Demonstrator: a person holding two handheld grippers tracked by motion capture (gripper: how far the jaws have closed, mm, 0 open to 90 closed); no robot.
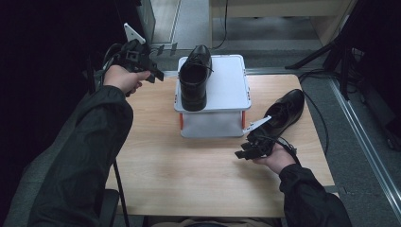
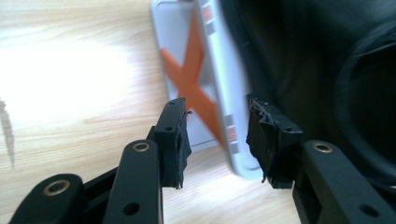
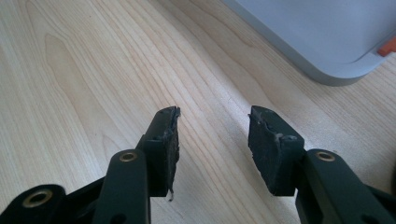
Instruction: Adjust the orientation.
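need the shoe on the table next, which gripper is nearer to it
Right. The right gripper sits just beside the table shoe, jaws open. The left gripper is across the stand, by the other shoe.

- Left gripper (image 1: 158, 61): held raised at the far left, arm outstretched, jaws apart, nothing between them.
- Right gripper (image 1: 243, 152): held low at the near right, jaws apart, empty.
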